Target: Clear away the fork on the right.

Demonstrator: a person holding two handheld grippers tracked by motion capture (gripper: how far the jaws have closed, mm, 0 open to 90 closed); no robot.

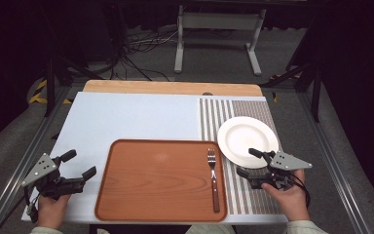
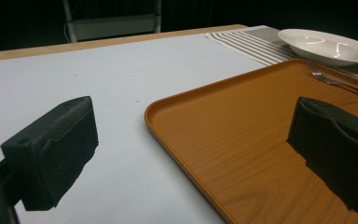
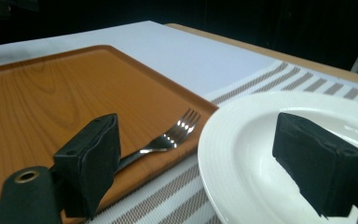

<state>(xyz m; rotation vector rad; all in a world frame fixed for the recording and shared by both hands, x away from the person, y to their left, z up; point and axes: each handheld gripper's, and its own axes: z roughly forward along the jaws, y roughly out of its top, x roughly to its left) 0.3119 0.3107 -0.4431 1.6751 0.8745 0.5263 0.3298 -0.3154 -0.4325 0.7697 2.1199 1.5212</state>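
A brown wooden tray (image 1: pixel 160 180) lies at the front middle of the table. A fork (image 1: pixel 213 178) with a dark handle rests along its right side, tines pointing away. To the right, a white plate (image 1: pixel 247 136) sits on a striped placemat (image 1: pixel 253 195). My right gripper (image 1: pixel 249 162) hovers open at the plate's near edge, one jaw over the plate (image 3: pixel 261 154), the other beside the fork (image 3: pixel 168 140). Left of the tray, my left gripper (image 1: pixel 80 164) is open with nothing between its jaws, and the tray's corner (image 2: pixel 177 121) lies ahead of it.
A pale blue mat (image 1: pixel 126 117) covers most of the table, with a wooden strip (image 1: pixel 170 87) along the far edge. Metal rails run down both sides. Cables and a white stand's legs (image 1: pixel 214 44) lie on the floor beyond.
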